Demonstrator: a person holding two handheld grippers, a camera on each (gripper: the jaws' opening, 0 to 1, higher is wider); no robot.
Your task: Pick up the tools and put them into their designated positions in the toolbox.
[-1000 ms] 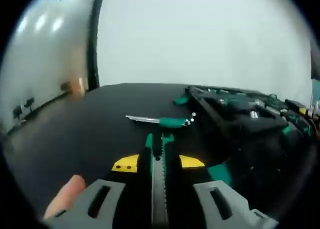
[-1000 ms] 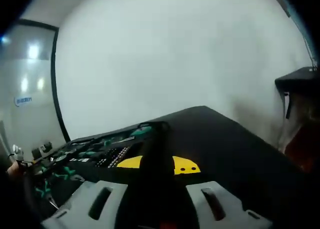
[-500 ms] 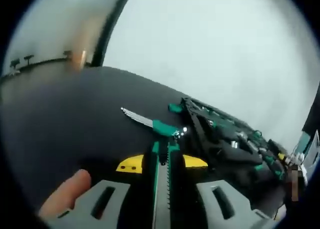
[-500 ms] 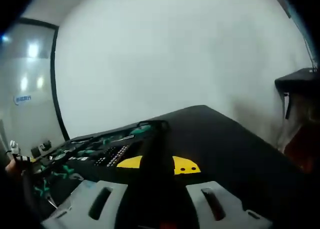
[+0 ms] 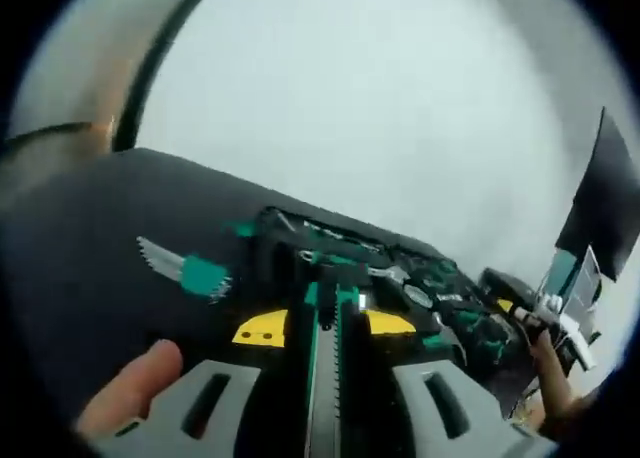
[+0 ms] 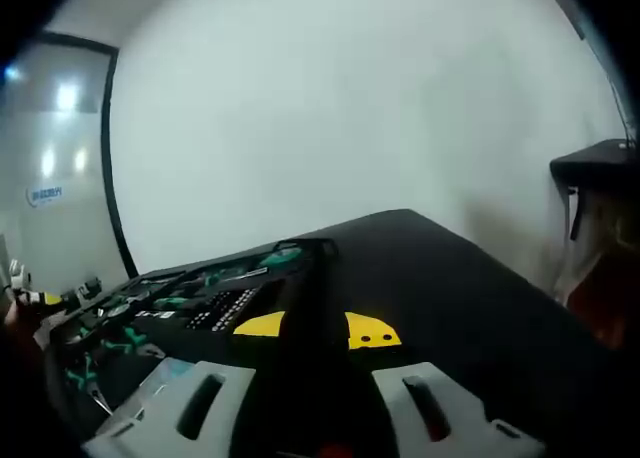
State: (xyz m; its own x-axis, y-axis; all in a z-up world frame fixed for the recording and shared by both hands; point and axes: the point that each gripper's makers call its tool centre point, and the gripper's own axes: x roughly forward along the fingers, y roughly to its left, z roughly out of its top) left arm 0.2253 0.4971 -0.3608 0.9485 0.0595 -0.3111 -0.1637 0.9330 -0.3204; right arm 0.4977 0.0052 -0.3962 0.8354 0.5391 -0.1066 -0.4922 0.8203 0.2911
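Saw (image 5: 322, 378) sits clamped in the left tool (image 5: 322, 323); right tool (image 6: 305, 328) opening cannot be told.

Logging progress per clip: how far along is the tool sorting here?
Done: several green tools sit in the open toolbox. In hand: the left gripper clamps a green toothed tool. Left: that one, plus a green-handled tool lying on the black table beside the box. The right gripper's grip is unclear.
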